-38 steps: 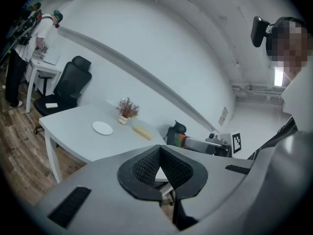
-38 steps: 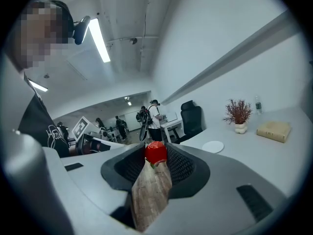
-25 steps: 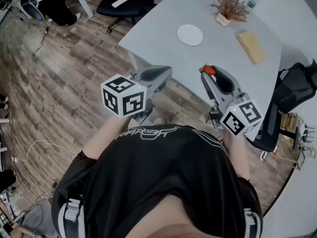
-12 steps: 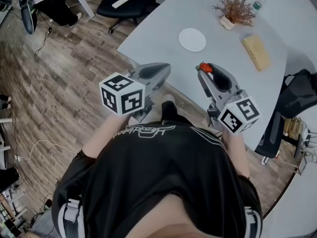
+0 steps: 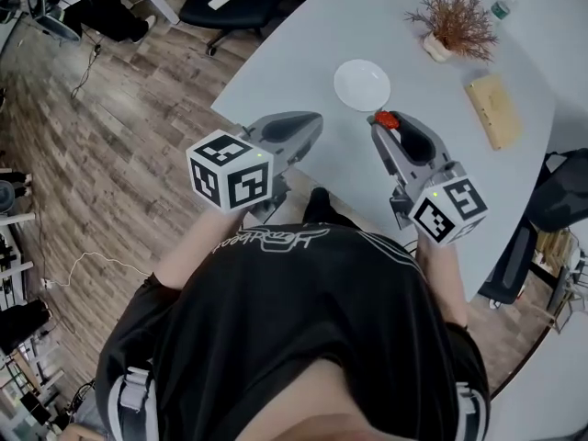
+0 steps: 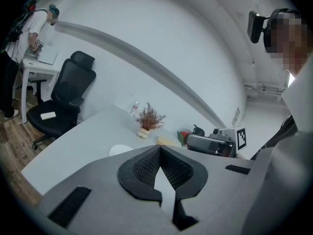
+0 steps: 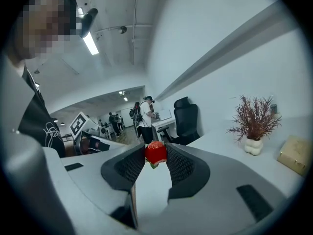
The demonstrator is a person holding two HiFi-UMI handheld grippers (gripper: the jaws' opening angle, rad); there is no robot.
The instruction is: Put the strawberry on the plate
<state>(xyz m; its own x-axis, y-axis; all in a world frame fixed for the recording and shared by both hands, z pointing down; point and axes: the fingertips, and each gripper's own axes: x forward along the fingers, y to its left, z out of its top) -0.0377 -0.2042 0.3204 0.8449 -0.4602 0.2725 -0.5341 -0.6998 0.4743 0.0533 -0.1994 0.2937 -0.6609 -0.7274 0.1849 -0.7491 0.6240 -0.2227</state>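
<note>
A red strawberry [image 5: 386, 118] [image 7: 155, 152] sits pinched between the tips of my right gripper [image 5: 381, 123] [image 7: 155, 156], which is shut on it above the grey table's near edge. The small white round plate [image 5: 362, 84] [image 6: 121, 150] lies empty on the table just beyond those tips. My left gripper [image 5: 315, 129] [image 6: 159, 149] hovers to the left at about the same depth, its pads meeting at the tips with nothing between them. From the left gripper view the right gripper shows at the right with the strawberry [image 6: 183, 137] at its front.
On the grey table [image 5: 303, 53] stand a dried plant in a white pot [image 5: 457, 21] [image 7: 253, 121] and a wooden block [image 5: 496, 110] beyond and right of the plate. A black office chair [image 5: 230, 3] stands at the table's far left; people stand farther off.
Both grippers have moved forward over the table's edge toward the plate. The strawberry has stayed in the right gripper's jaws, and the plate now lies just past its tips.
</note>
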